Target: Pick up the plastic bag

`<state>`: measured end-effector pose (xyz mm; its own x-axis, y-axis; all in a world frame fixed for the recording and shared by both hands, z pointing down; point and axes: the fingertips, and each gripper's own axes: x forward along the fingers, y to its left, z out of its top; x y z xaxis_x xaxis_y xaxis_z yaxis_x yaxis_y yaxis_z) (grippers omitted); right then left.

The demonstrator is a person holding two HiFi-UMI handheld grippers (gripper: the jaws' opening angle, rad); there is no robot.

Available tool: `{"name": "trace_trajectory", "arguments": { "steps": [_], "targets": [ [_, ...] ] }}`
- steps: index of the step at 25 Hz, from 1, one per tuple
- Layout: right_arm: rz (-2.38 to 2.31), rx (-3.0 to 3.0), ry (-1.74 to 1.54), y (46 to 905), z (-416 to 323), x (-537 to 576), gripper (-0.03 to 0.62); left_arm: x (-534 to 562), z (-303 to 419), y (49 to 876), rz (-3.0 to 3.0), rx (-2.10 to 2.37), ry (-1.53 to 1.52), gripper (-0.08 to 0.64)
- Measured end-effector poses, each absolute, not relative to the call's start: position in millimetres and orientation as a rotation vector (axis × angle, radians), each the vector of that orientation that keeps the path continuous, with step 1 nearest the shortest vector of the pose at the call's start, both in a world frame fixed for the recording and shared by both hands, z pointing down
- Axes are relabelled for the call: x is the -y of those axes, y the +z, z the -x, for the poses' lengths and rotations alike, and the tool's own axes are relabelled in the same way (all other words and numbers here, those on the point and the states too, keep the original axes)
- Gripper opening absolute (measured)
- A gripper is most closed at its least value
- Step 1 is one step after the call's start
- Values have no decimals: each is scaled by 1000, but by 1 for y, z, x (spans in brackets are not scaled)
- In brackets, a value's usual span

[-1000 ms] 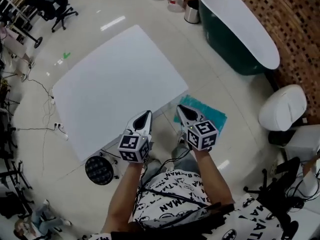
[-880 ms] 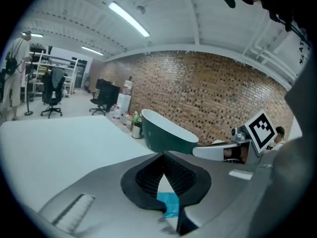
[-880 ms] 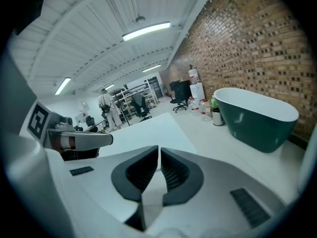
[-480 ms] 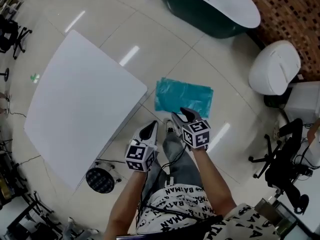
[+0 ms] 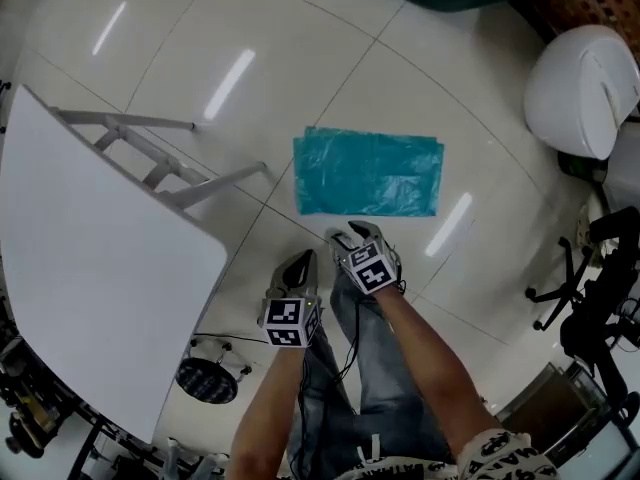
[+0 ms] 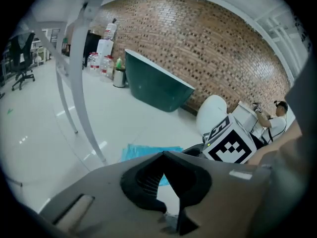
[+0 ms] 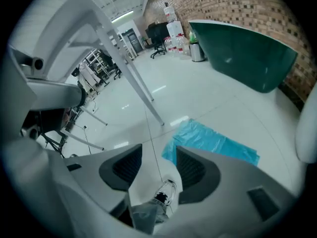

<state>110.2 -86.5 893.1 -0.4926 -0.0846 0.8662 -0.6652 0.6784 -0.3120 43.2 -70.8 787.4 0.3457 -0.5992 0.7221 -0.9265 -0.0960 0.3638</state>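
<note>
I work in a lab-like studio: glossy tiled floor [image 5: 330, 78], brick wall [image 6: 198, 43], green bathtub [image 6: 153, 86], office chair [image 6: 25, 46], white table [image 5: 90, 288].

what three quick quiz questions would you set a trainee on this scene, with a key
1. True or false: the teal plastic bag lies flat on the tiled floor, and neither gripper touches it.
2. The left gripper is shut. The right gripper is: A open and empty; B shut on the bag; C shut on nothing.
3. Fill in: in the head view the white table stands on the bag's ___ side.
Key: 1 true. 2 A; its jaws have just been opening, with nothing between them. 3 left.
</note>
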Motion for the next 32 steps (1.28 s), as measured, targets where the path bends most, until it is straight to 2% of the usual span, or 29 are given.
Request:
{"name": "trace_trajectory", "arguments": {
  "steps": [6,8,11,20,28,29,30,31,32],
  "targets": [
    [-612,1868,887,1057,-116,58,233,61,-39,941,-1739,1230,692,0],
    [-616,1844,905,1102,-116,54,272,60,-35,980,-1718,1211,728,0],
    [-566,1841,861,1153,-114,51,272,56,-35,1023,-1692,1188,755,0],
    [-333,1906,557,1233,-89,40,270,32,-25,1092,-1618,1186,759,0],
    [-211,1878,295,1270,-79,44,265,14,-23,1096,-1594,1223,709,0],
    [-200,1861,287,1271,-81,44,231,10,-24,1093,-1588,1226,701,0],
    [-189,1845,284,1272,-84,44,144,6,-26,1090,-1585,1229,695,0],
    [-178,1838,294,1269,-87,44,21,4,-29,1086,-1582,1230,690,0],
    [-173,1849,326,1263,-89,46,12,3,-32,1080,-1579,1232,684,0]
  ]
}}
